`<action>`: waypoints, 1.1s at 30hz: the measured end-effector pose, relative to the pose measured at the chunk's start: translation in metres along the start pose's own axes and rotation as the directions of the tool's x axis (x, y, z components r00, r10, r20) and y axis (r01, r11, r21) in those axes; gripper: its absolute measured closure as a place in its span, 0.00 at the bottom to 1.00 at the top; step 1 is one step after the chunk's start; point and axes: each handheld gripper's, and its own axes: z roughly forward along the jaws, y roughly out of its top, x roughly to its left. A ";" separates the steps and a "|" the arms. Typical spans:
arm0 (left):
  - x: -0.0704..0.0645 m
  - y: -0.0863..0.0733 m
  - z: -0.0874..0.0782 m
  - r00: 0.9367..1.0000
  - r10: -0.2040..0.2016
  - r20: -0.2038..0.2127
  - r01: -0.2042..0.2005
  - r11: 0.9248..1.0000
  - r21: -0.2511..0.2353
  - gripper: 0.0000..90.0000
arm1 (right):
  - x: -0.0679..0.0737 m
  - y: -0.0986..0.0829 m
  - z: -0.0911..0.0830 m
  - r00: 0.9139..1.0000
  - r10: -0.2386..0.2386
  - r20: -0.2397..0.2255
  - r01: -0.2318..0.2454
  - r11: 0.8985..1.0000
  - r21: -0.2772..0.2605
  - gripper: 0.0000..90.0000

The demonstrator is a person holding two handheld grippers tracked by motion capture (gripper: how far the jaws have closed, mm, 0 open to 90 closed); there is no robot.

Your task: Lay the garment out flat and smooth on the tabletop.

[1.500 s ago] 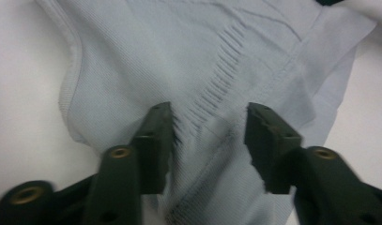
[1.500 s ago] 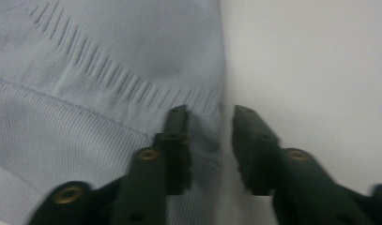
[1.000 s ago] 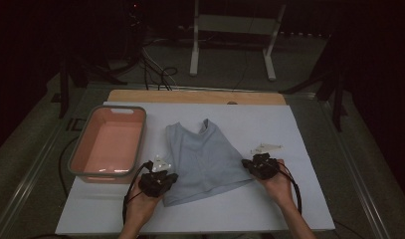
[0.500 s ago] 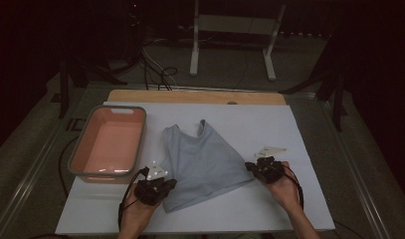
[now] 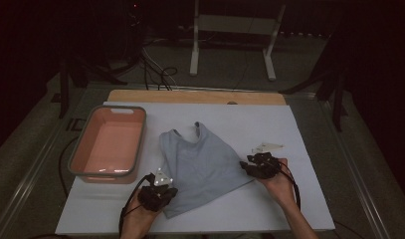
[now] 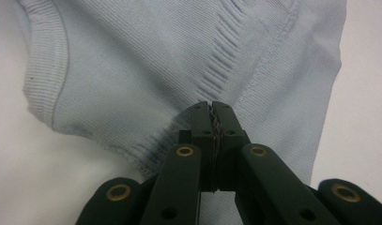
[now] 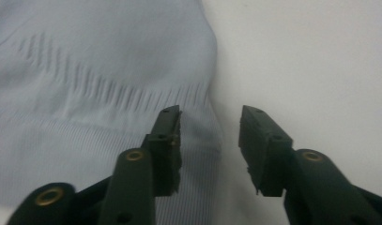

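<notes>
White tabletop (image 5: pixel 289 124) bears a pale blue garment (image 5: pixel 200 159) just right of the pink tub (image 5: pixel 110 144). Left gripper (image 6: pixel 211 107) is clamped on its hem; right gripper (image 7: pixel 210 123), jaws apart (straddling the edge), should close squarely before lifting.

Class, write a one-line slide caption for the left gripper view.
Left gripper shut on the ribbed hem of a pale blue top.

Pale blue ribbed knit top (image 5: pixel 200 164) spread flat mid-worktop, straps pointing away, hem corner pinched and puckered.
</notes>
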 end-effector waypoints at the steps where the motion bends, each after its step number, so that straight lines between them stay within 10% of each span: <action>1: 0.000 0.000 0.000 1.000 0.005 0.001 -0.005 1.000 0.003 1.00 | 0.000 0.001 0.003 1.000 0.014 -0.006 -0.014 1.000 0.001 0.60; 6: -0.002 0.000 0.001 1.000 0.009 0.001 -0.009 1.000 0.004 1.00 | 0.001 0.005 0.019 1.000 0.021 -0.022 -0.020 0.999 0.035 0.59; 11: -0.004 0.002 0.003 1.000 0.025 -0.011 -0.024 1.000 0.008 1.00 | 0.002 0.005 0.026 0.999 -0.010 -0.049 0.015 0.995 0.103 0.96; 33: -0.015 0.036 0.028 0.997 0.071 -0.013 -0.071 0.997 -0.015 0.99 | -0.012 -0.031 -0.039 0.999 -0.007 0.047 0.002 0.996 0.092 0.98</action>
